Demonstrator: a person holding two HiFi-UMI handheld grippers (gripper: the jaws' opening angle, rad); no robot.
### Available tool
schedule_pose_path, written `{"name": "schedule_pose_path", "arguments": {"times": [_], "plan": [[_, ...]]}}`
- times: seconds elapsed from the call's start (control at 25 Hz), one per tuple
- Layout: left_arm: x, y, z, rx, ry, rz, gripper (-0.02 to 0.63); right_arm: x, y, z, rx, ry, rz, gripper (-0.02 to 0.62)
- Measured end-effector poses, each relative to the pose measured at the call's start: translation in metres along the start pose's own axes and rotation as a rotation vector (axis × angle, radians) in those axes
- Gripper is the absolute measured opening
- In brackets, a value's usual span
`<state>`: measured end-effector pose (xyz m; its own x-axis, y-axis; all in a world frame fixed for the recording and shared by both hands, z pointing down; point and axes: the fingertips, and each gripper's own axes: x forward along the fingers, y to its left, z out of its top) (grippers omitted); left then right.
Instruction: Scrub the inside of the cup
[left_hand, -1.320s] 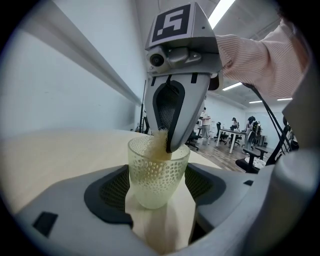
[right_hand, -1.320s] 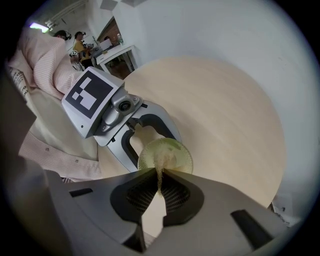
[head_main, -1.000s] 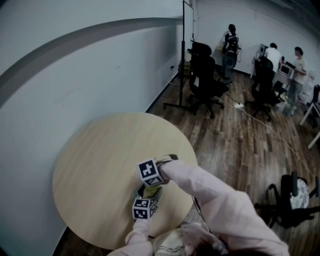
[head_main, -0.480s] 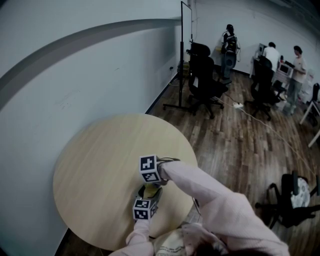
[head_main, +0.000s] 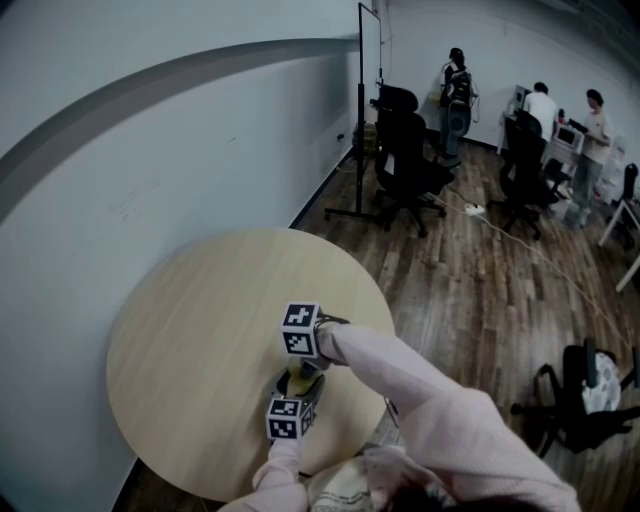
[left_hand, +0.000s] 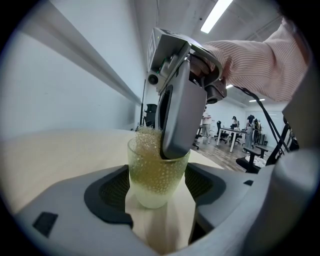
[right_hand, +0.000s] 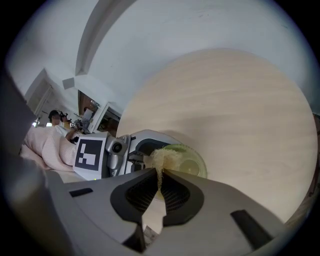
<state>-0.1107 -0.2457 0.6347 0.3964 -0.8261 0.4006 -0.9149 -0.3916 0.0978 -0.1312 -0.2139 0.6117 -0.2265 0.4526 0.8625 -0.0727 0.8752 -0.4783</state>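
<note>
A pale green translucent cup stands upright on the round wooden table, and my left gripper is shut on its lower sides. My right gripper points steeply down into the cup, shut on a yellowish mesh scrubber. In the left gripper view the scrubber bulges above the rim, beside the right gripper's grey jaws. In the head view the left gripper's marker cube sits just below the cup, and the right gripper's cube just above it.
The table's near edge runs close to the person's body. A pale wall borders the table on the left. Office chairs, a stand on feet and people occupy the wooden floor far behind.
The right gripper has rolled about its own axis over the cup, its marker cube turning and shifting slightly up in the head view. The left gripper and cup have kept still.
</note>
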Motion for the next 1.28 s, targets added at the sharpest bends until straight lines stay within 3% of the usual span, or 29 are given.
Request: {"name": "schedule_pose_path", "arguments": {"times": [0.28, 0.84, 1.28], "plan": [[-0.001, -0.002, -0.001, 0.002, 0.002, 0.004, 0.342, 0.001, 0.003, 0.006, 0.156, -0.098, 0.079, 0.028], [0.000, -0.002, -0.003, 0.021, 0.008, 0.009, 0.342, -0.008, 0.000, 0.023, 0.349, -0.281, 0.185, 0.031], [-0.001, -0.002, -0.004, 0.035, 0.014, 0.016, 0.337, -0.016, -0.008, 0.029, 0.466, -0.436, 0.198, 0.031]]}}
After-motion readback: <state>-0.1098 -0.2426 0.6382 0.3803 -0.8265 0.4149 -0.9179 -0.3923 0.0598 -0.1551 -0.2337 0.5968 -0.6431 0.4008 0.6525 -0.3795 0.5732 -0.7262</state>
